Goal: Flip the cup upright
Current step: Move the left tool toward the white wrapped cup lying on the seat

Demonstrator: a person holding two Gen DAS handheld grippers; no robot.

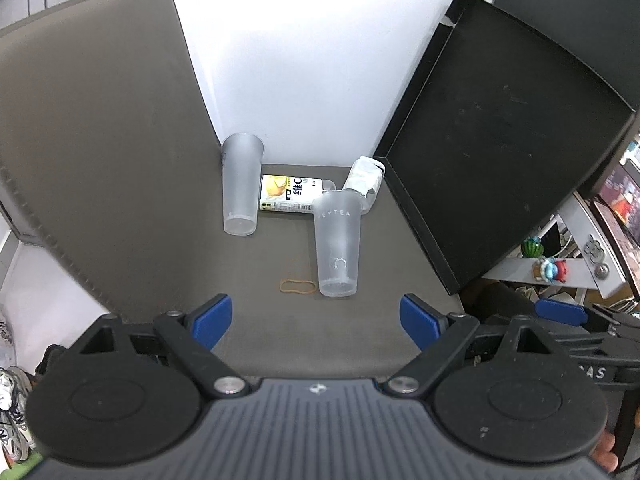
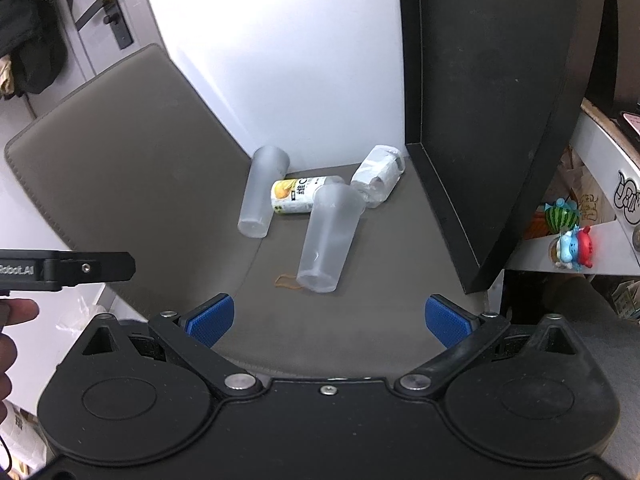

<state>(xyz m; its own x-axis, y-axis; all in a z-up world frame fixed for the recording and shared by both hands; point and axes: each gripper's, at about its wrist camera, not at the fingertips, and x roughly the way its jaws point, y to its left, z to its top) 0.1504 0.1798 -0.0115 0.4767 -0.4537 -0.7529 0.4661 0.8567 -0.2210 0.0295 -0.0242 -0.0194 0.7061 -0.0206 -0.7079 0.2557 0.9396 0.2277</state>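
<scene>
Two frosted plastic cups stand upright on the grey mat. The nearer cup point(image 1: 337, 244) point(image 2: 330, 238) has white lettering near its rim. The farther cup point(image 1: 241, 184) point(image 2: 263, 192) stands to its left by the wall. My left gripper point(image 1: 316, 322) is open and empty, hovering in front of the nearer cup. My right gripper point(image 2: 328, 318) is open and empty, also in front of the nearer cup. One blue pad of the right gripper point(image 1: 560, 312) shows at the right of the left wrist view.
A yellow-labelled bottle point(image 1: 290, 194) point(image 2: 298, 196) lies on its side behind the cups, next to a crumpled white bottle point(image 1: 365, 180) point(image 2: 380, 178). A rubber band point(image 1: 298, 286) point(image 2: 289, 281) lies by the nearer cup. A black panel point(image 1: 500, 132) point(image 2: 480, 120) stands at the right.
</scene>
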